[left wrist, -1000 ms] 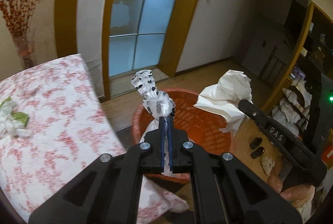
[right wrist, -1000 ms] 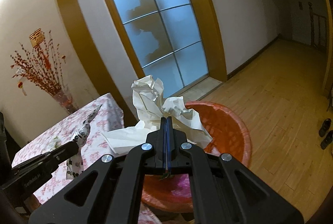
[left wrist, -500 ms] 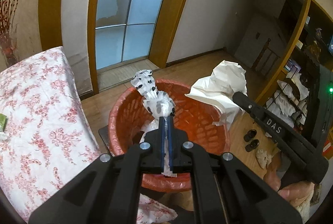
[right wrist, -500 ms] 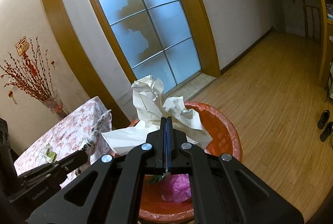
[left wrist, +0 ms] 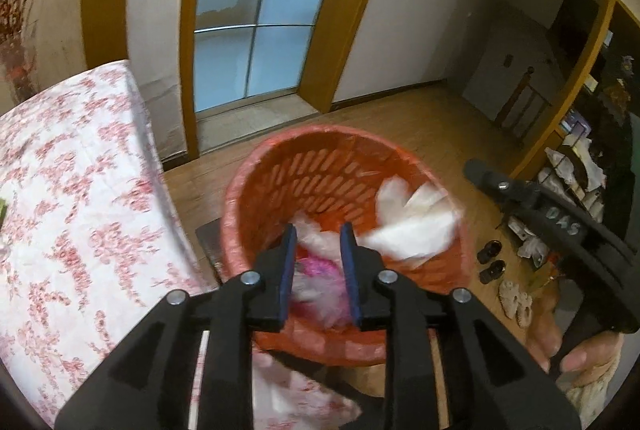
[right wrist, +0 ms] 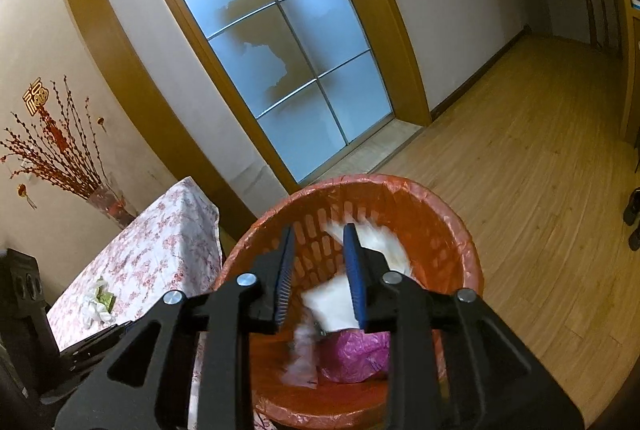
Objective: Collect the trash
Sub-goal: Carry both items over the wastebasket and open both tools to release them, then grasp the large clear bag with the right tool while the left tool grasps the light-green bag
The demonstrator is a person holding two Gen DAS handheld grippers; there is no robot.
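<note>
Blurred white paper [left wrist: 412, 226] inside orange basket [left wrist: 256, 190]; both grippers' fingers [left wrist: 289, 270] [right wrist: 285, 278] apart, empty; wrapper scrap [right wrist: 98, 300] at 9 o'clock on bench [right wrist: 160, 250], right view only.

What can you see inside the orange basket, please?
The orange basket holds blurred white paper, a pink bag and a clear wrapper; anything beneath them is covered.

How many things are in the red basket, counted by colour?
White paper: 1
Pink bag: 1
Clear wrapper: 1
Total: 3 that can be told apart in the basket; the pieces are blurred, so there may be more underneath.
</note>
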